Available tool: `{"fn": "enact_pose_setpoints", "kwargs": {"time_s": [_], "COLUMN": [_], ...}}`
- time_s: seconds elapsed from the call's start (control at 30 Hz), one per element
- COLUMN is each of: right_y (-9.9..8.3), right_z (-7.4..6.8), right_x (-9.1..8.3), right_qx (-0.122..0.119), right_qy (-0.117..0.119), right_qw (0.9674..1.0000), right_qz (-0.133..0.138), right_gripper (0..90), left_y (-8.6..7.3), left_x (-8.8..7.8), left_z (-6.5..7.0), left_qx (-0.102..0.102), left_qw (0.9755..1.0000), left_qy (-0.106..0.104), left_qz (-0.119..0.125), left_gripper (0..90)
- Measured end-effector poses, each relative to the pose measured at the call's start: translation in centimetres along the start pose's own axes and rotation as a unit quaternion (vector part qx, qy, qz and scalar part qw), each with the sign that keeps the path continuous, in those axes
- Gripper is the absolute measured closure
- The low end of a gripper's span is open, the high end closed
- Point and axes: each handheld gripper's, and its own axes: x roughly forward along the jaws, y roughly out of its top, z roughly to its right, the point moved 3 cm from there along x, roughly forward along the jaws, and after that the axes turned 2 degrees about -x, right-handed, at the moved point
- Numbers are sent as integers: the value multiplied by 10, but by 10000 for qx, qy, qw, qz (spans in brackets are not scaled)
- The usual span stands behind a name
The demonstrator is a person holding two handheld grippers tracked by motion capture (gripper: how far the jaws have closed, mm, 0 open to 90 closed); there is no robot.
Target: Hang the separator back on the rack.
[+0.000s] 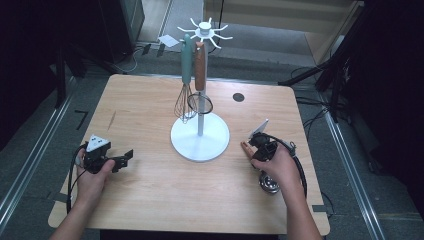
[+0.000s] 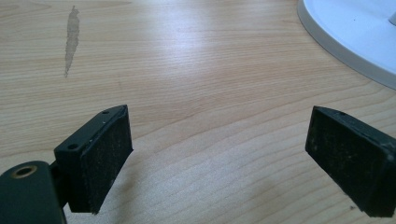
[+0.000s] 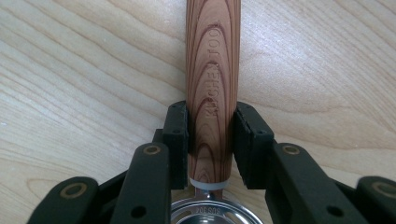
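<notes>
Landmark: the white stand (image 1: 200, 137), round base on the counter (image 1: 150, 200), hooks at the top.

My right tongs (image 1: 255, 145) sit to the right of the stand's base, low over the counter. In the right gripper view they are narrowed onto a wood-grain handle (image 3: 212, 93), both pads pressed against its sides just above the metal collar. The handle runs straight away from the tongs, lying along the counter; its tip points toward the stand's base (image 1: 246, 147). The metal head of this utensil (image 1: 270, 185) shows behind my right hand (image 1: 277, 167), on the side away from the stand.

My left tongs (image 1: 125, 157) rest to the left of the stand's base, well apart from it. They stand wide, nothing between the pads, bare counter beneath; the rim of the base shows at the upper right in the left gripper view (image 2: 345, 42).

Hanging on the stand: a whisk (image 1: 186, 80) with a teal handle, and beside it a small strainer (image 1: 200, 85) with a wood handle.
</notes>
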Motion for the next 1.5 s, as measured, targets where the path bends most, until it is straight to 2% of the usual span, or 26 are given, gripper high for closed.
{"fn": "enact_pose_setpoints", "kwargs": {"time_s": [0.23,0.37,0.4,0.5,0.6,0.7,0.77,0.8,0.9,1.07,1.1,1.23,1.37,1.5], "right_y": [-4,-7,-8,-11,-13,-14,-14,-14,-14,-14,-15,-14,-14,-15], "right_z": [0,2,4,8,10,9,6,6,5,3,2,0,-3,-6], "right_x": [0,-5,-7,-12,-18,-23,-24,-26,-31,-36,-37,-41,-48,-55], "right_qx": [-52,-58,-104,-37,60,-19,-25,-35,-7,-132,-90,-89,-113,-196], "right_qy": [-47,-13,-69,-54,173,202,249,200,269,468,493,687,825,766], "right_qw": [9997,9985,9979,9961,9931,9878,9861,9839,9764,9648,9619,9493,9329,9188], "right_qz": [248,540,643,878,1159,1541,1645,1777,2145,2584,2689,3066,3505,3867], "right_gripper": [704,704,704,705,704,704,704,704,704,704,704,704,704,705], "left_y": [1,1,1,2,1,1,1,1,1,2,2,2,1,1], "left_x": [-2,-2,-2,-5,-7,-8,-8,-8,-7,-5,-5,-5,-5,-4], "left_z": [-3,-4,-4,-6,-8,-11,-11,-11,-10,-9,-9,-9,-9,-8], "left_qx": [-73,-108,-105,-132,-100,-143,-146,-125,-116,-79,-71,-55,-51,-8], "left_qw": [9999,9999,9998,9997,9995,9994,9994,9994,9994,9993,9993,9991,9989,9989], "left_qy": [59,75,75,80,178,218,196,220,230,282,297,357,387,403], "left_qz": [53,101,122,187,223,232,251,234,234,227,237,234,251,235], "left_gripper": [80,80,80,80,81,80,81,80,80,80,81,80,81,81]}}
